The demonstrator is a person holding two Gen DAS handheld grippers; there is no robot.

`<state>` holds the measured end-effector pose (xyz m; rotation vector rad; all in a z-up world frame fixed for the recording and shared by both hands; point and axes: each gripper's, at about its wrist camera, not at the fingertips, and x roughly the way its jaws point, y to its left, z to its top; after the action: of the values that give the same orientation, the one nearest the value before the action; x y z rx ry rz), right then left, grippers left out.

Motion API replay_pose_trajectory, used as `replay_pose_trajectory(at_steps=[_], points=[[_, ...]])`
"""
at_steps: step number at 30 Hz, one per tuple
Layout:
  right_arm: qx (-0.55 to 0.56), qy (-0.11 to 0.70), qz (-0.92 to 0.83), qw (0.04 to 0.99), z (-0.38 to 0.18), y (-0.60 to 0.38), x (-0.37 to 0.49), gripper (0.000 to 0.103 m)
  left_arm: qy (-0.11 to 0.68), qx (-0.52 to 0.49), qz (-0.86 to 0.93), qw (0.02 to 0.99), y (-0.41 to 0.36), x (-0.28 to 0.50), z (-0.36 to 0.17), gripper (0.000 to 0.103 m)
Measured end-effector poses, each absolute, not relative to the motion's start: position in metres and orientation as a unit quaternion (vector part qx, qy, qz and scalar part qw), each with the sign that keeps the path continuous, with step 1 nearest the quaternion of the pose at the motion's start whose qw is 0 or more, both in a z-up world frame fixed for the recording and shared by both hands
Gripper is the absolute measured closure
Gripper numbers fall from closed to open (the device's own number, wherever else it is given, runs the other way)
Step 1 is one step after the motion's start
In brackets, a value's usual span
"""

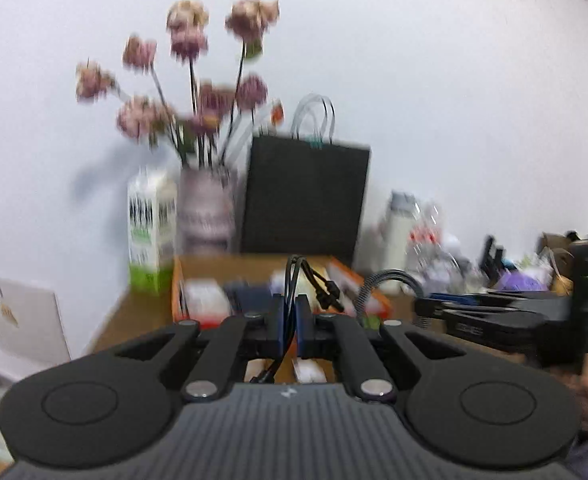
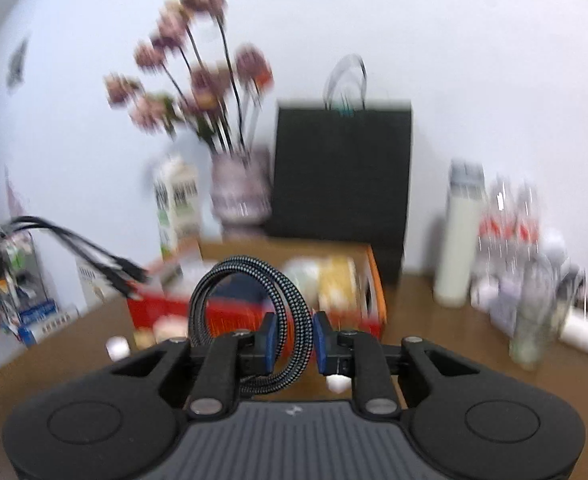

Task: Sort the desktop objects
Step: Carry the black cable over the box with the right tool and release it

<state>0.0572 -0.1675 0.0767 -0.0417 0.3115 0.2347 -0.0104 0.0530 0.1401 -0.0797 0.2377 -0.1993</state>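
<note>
I am holding my left gripper (image 1: pixel 289 328) pinched almost shut on a thin black multi-headed cable (image 1: pixel 294 280), whose plug ends are dangling above the orange cardboard box (image 1: pixel 378 300) on the brown wooden table (image 1: pixel 133 312). My right gripper (image 2: pixel 296 340) is clamping a coiled black-and-white braided cable (image 2: pixel 289 308) between its blue pads (image 2: pixel 322 340), the loop standing up in front of the same box. Behind the box, everything blurred, a dark paper bag (image 2: pixel 342 168) and a vase of pink flowers (image 2: pixel 239 192) are standing against the white wall.
</note>
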Motion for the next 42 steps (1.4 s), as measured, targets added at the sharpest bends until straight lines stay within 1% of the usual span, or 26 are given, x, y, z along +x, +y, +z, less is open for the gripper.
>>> replay_pose_trajectory(at_steps=[3,7,10,13,15,18,21,23,24,25,26,27,29,30,31,33,35,36,37,38,39,40,41,42], points=[[-0.032,0.118,0.115,0.986,0.114,-0.168,0.067,0.086,0.100,-0.047,-0.095,0.989,0.051,0.021,0.167,0.097],[-0.038,0.101,0.108,0.988,0.148,-0.168,0.100,0.086,0.105,-0.070,-0.106,0.986,0.048,0.071,0.192,0.097],[-0.034,0.116,0.114,0.986,0.163,-0.171,0.134,0.086,0.117,-0.072,-0.090,0.986,0.045,0.115,0.204,0.097],[-0.035,0.148,0.114,0.982,0.165,-0.169,0.178,0.086,0.147,-0.083,-0.070,0.983,0.049,0.159,0.200,0.097],[-0.033,0.176,0.113,0.977,0.158,-0.167,0.204,0.086,0.168,-0.083,-0.042,0.981,0.051,0.184,0.185,0.097],[-0.031,0.228,0.112,0.967,0.131,-0.161,0.245,0.086,0.194,-0.071,-0.018,0.978,0.052,0.212,0.147,0.097],[-0.021,0.288,0.112,0.951,0.093,-0.153,0.281,0.086,0.238,-0.108,-0.008,0.965,0.065,0.243,0.108,0.097],[-0.009,0.333,0.114,0.936,0.065,-0.149,0.302,0.086,0.250,-0.136,-0.014,0.958,0.071,0.258,0.086,0.097],[-0.007,0.348,0.103,0.932,0.054,-0.148,0.307,0.088,0.246,-0.142,-0.005,0.959,0.071,0.261,0.076,0.097],[-0.004,0.362,0.093,0.927,0.043,-0.146,0.313,0.100,0.240,-0.146,-0.003,0.960,0.072,0.263,0.067,0.097],[0.003,0.377,0.089,0.922,0.035,-0.146,0.317,0.099,0.240,-0.155,-0.006,0.958,0.072,0.265,0.059,0.097],[0.012,0.391,0.090,0.916,0.027,-0.146,0.319,0.099,0.248,-0.162,-0.010,0.955,0.072,0.267,0.052,0.095],[0.010,0.405,0.094,0.910,0.017,-0.143,0.321,0.093,0.270,-0.164,-0.015,0.949,0.072,0.268,0.046,0.090],[0.000,0.405,0.092,0.910,0.016,-0.142,0.319,0.090,0.279,-0.158,-0.020,0.947,0.071,0.267,0.047,0.078],[-0.010,0.403,0.089,0.911,0.017,-0.142,0.317,0.089,0.283,-0.150,-0.024,0.947,0.070,0.267,0.049,0.063],[-0.013,0.394,0.083,0.915,0.026,-0.146,0.312,0.088,0.275,-0.126,-0.029,0.953,0.068,0.260,0.060,0.055],[-0.007,0.386,0.082,0.919,0.038,-0.151,0.306,0.083,0.265,-0.105,-0.027,0.958,0.068,0.249,0.075,0.052],[-0.008,0.384,0.081,0.920,0.045,-0.153,0.305,0.074,0.267,-0.097,-0.022,0.959,0.068,0.246,0.084,0.045],[-0.010,0.380,0.079,0.922,0.051,-0.154,0.300,0.065,0.274,-0.087,-0.010,0.958,0.067,0.243,0.091,0.035],[-0.011,0.372,0.079,0.925,0.058,-0.155,0.297,0.060,0.284,-0.073,0.006,0.956,0.065,0.239,0.097,0.030],[-0.013,0.363,0.080,0.928,0.065,-0.156,0.290,0.046,0.294,-0.055,0.024,0.954,0.063,0.235,0.102,0.022],[-0.013,0.353,0.081,0.932,0.070,-0.157,0.281,0.027,0.296,-0.034,0.041,0.954,0.060,0.228,0.107,0.015],[-0.015,0.342,0.079,0.936,0.074,-0.158,0.273,0.018,0.293,-0.016,0.052,0.955,0.058,0.219,0.110,0.010],[-0.018,0.327,0.074,0.942,0.077,-0.160,0.261,0.009,0.286,-0.003,0.059,0.957,0.058,0.209,0.111,0.000]])
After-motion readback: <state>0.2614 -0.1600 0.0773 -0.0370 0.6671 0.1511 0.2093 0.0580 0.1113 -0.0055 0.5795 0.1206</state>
